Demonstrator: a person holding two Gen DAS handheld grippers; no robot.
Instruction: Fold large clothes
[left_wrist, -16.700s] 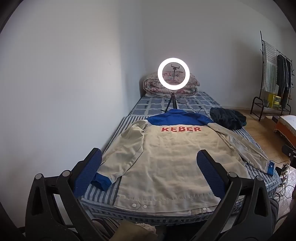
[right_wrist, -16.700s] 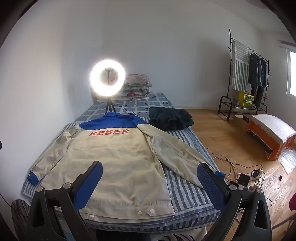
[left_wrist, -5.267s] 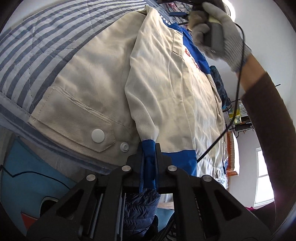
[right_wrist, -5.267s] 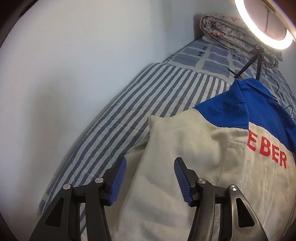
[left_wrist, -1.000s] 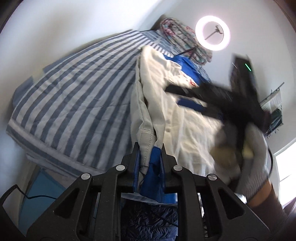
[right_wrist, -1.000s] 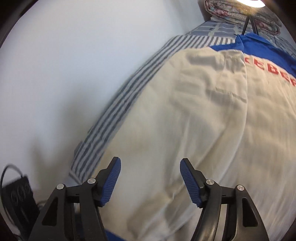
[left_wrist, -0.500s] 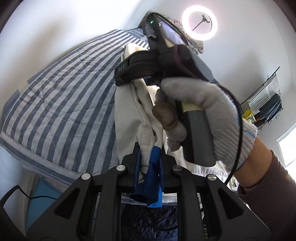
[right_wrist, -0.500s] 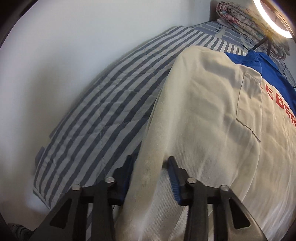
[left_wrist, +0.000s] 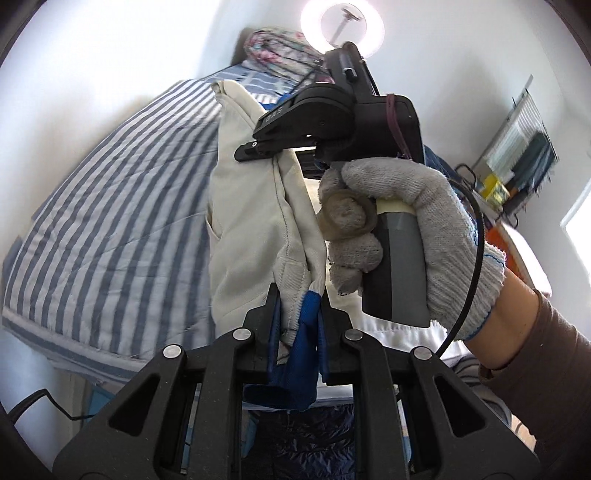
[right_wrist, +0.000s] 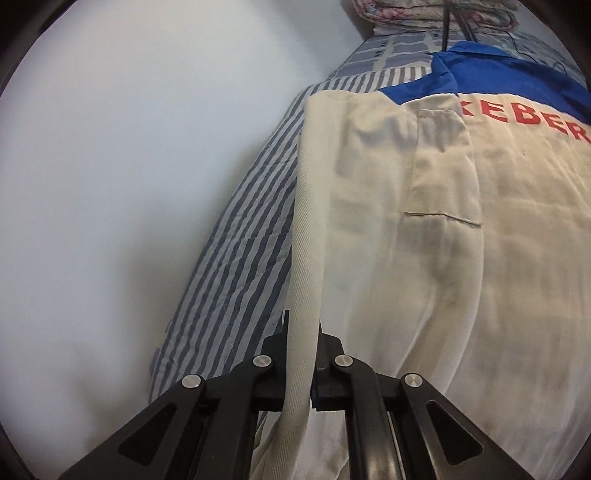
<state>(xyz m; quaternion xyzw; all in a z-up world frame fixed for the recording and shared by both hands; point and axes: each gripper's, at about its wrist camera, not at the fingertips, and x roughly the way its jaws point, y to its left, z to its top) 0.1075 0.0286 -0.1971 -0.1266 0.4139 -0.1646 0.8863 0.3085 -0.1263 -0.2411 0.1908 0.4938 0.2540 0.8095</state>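
Cream jacket (right_wrist: 424, 229) with blue yoke and red lettering is spread on the striped bed (right_wrist: 236, 266), beside the white wall (right_wrist: 129, 166). Its folded side edge is lifted off the bed and pinched in two places. Left gripper (left_wrist: 297, 314): jaws narrow, clamped on the blue cuff (left_wrist: 308, 325) at the sleeve end. Right gripper (right_wrist: 301, 343): jaws closed tight on a cream fold, farther up the jacket toward the ring light (left_wrist: 341, 27). A gloved hand (left_wrist: 406, 229) is seen around the right gripper's handle.
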